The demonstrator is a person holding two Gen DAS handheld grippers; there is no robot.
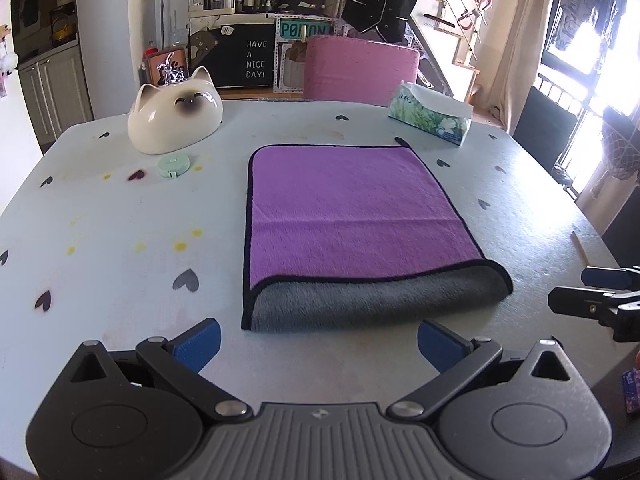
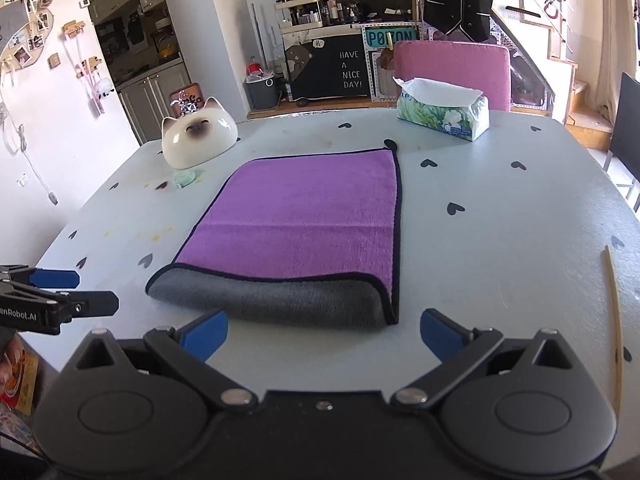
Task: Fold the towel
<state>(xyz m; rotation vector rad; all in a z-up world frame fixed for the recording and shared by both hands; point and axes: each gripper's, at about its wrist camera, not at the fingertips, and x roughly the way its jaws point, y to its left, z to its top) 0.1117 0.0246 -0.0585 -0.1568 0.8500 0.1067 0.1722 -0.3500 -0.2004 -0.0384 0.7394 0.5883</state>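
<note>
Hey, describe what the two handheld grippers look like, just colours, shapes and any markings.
Both the left gripper and the right gripper match: matte black bodies with two round hubs, black linkage arms with silver pivot pins, and blue ribbed pads on the jaws. The left one carries white lettering ending "enRobot.AI". No cables or sleeves show.

Towel [image 1: 352, 216]: plush microfibre cloth, matt, purple face, grey fuzzy underside, stitched dark edging. Desk [image 1: 120, 232]: matt covering, faintly stained. Cat-shaped bowl [image 1: 175, 118]: glossy glazed ceramic. Tissue pack [image 2: 444, 114]: shiny plastic wrap, soft paper. Stick [image 2: 614, 312]: bare wood. Left gripper [image 1: 319, 344]: matt black plastic, metal rivets.
</note>
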